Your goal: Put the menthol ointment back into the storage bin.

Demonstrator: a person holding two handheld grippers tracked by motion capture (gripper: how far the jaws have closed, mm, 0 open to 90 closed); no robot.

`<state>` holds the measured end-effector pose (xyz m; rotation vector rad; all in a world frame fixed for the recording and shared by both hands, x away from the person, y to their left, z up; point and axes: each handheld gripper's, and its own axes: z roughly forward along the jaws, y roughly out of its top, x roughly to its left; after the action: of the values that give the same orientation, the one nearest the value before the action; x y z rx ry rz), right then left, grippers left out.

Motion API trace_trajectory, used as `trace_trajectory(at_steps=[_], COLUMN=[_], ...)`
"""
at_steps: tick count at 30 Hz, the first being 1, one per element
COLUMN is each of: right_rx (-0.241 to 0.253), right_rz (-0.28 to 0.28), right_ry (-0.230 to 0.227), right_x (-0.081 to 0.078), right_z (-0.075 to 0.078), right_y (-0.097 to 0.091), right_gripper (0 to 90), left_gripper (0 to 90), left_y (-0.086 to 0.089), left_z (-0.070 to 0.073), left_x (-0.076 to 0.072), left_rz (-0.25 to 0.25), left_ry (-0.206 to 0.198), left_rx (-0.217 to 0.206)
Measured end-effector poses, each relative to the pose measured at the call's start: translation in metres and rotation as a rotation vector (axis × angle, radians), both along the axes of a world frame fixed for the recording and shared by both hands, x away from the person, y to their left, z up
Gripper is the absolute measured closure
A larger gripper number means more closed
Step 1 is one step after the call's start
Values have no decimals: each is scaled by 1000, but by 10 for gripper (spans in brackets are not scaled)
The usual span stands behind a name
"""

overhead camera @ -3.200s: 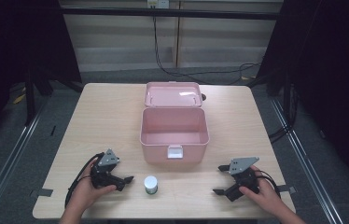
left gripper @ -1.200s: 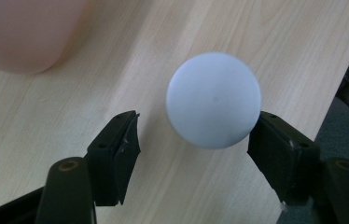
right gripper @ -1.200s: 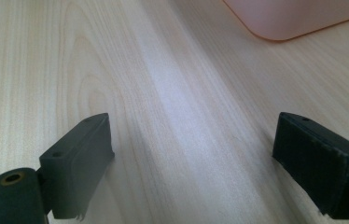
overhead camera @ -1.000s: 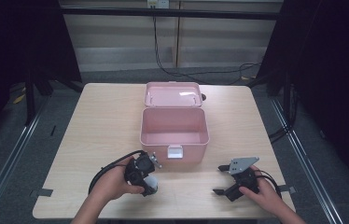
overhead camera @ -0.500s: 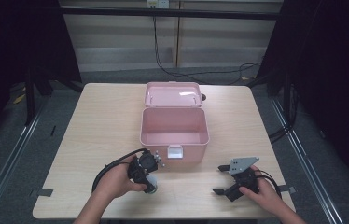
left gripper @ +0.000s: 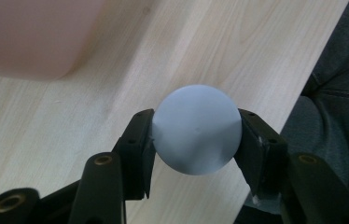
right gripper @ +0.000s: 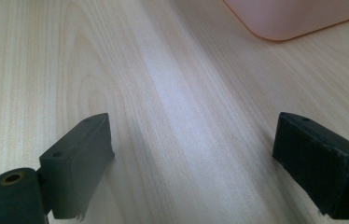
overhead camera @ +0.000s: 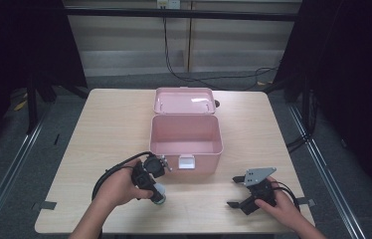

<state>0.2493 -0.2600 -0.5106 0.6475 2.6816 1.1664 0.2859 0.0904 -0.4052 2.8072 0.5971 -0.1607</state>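
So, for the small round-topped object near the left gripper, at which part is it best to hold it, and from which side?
Across its round top, one jaw on each side. The left gripper already has the small grey object that way, coming from above: the left gripper view looks down on its domed cap, jaws at its widest part. A higher hold on the dome would likely slip.

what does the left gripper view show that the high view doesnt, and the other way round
Left gripper view alone: the round pale blue-grey cap seen from above, with the black jaws pressed against both its sides, and grey clothing past the table edge.

High view alone: the open, empty pink plastic box with its lid laid back, the right gripper with jaws apart, both hands, and the floor.

Both: the left gripper on that cap, the light wooden table, and the pink box's wall.
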Motion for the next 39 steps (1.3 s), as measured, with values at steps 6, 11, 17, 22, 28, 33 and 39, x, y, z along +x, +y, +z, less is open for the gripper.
trace_trajectory(at_steps=[6, 11, 17, 22, 28, 33, 39], right_rx=[0, 1, 1, 0, 0, 0, 0], right_rz=[0, 1, 1, 1, 0, -1, 0], right_ry=[0, -3, -3, -4, -2, -1, -2], right_x=[0, 0, 0, 0, 0, 0, 0], right_z=[0, 0, 0, 0, 0, 0, 0], right_y=[0, 0, 0, 0, 0, 0, 0], right_gripper=[112, 112, 112, 112, 112, 112, 112], left_gripper=[504, 504, 504, 504, 504, 504, 504], left_y=[1, 0, -1, -2, -3, -6, -9], left_z=[13, 24, 40, 52, 68, 78, 87], left_x=[5, 7, 13, 18, 24, 29, 35], left_rz=[3, 9, 17, 34, 44, 55, 71], left_ry=[6, 19, 26, 24, 20, 29, 35], left_rx=[11, 4, -3, 1, 17, 5, 10])
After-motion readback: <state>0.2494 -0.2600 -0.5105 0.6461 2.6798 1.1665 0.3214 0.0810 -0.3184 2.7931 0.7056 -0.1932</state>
